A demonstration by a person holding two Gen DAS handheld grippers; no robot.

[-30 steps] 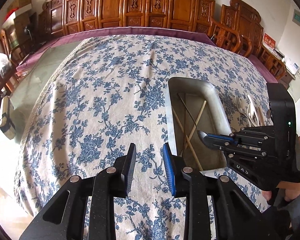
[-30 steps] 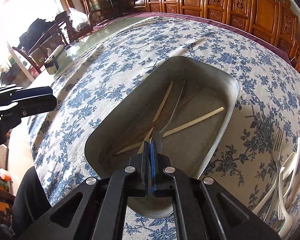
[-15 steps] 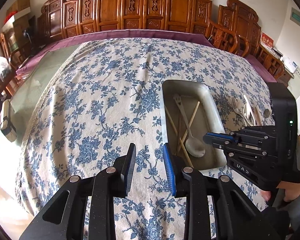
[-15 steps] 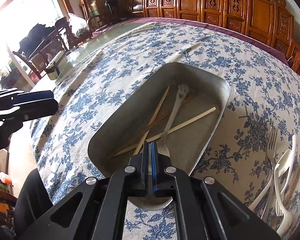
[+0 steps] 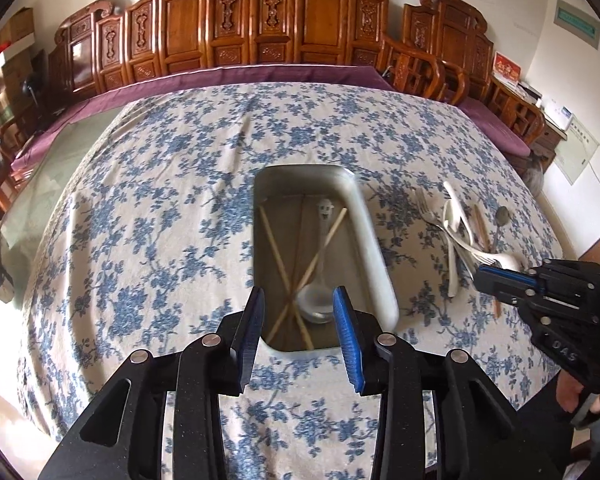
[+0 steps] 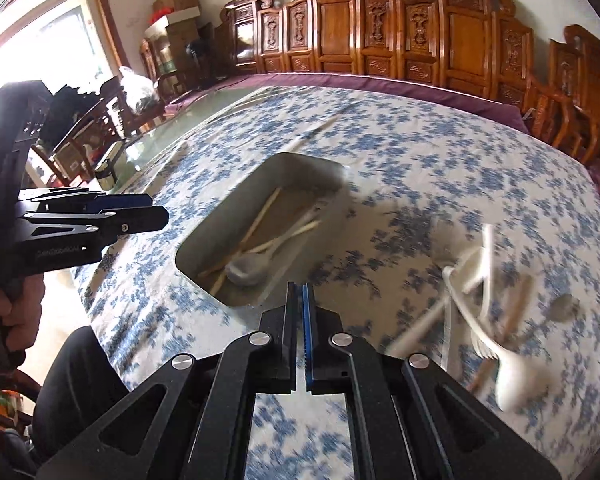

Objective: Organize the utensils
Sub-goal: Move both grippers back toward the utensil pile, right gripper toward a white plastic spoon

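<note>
Blue-floral tablecloth (image 5: 148,240) before carved wooden chairs (image 5: 260,32).

One tray (image 5: 374,248), one metal spoon (image 5: 316,300) inside, two tongs.

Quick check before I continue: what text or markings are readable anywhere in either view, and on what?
"DAS" on the right claw body, seen from the left wrist view.
Faint lettering on the left claw body: too blurred to read.
Green wall sign, red card, wall chart: too small to read.
</note>
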